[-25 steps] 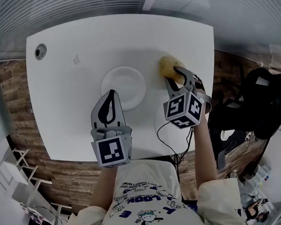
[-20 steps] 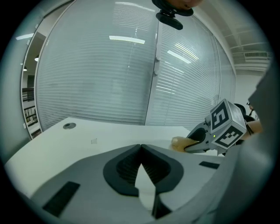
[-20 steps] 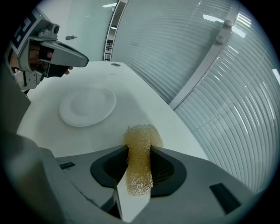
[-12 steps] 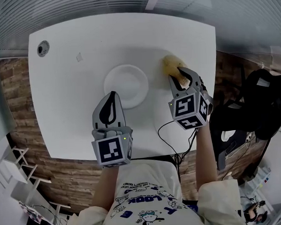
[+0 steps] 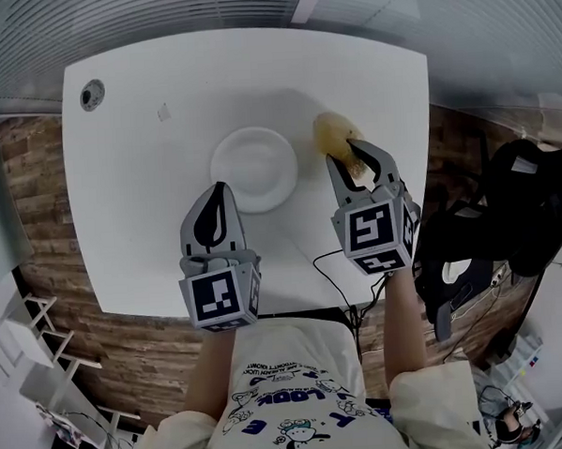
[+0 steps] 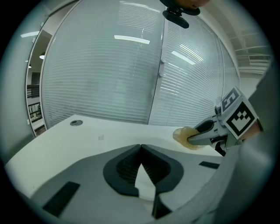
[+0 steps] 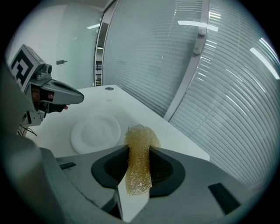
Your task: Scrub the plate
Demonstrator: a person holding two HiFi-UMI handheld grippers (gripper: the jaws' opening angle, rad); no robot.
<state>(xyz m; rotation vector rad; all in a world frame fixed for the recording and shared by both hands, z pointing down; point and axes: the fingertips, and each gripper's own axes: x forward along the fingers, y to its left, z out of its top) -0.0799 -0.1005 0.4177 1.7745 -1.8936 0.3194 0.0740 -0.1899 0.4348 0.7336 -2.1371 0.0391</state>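
Note:
A white plate (image 5: 254,168) lies in the middle of the white table (image 5: 129,199); it also shows in the right gripper view (image 7: 95,131). To its right is a yellow mesh scrubber (image 5: 333,132), and my right gripper (image 5: 345,154) is shut on it. Those jaws have just been closing, and the mesh (image 7: 139,166) now stands pinched between them in the right gripper (image 7: 139,151). My left gripper (image 5: 215,190) hovers at the plate's near edge, shut and holding nothing (image 6: 140,148). From the left gripper view, the right gripper (image 6: 197,136) and the scrubber (image 6: 182,134) sit to the right.
A round grommet (image 5: 92,94) and a small scrap (image 5: 163,111) mark the table's far left corner. A thin cable (image 5: 332,268) runs off the near edge. A dark chair with gear (image 5: 510,207) stands to the right, and window blinds (image 6: 109,74) rise behind the table.
The right gripper has closed on the scrubber and come up a little with it, rolling slightly. The left gripper has stayed by the plate.

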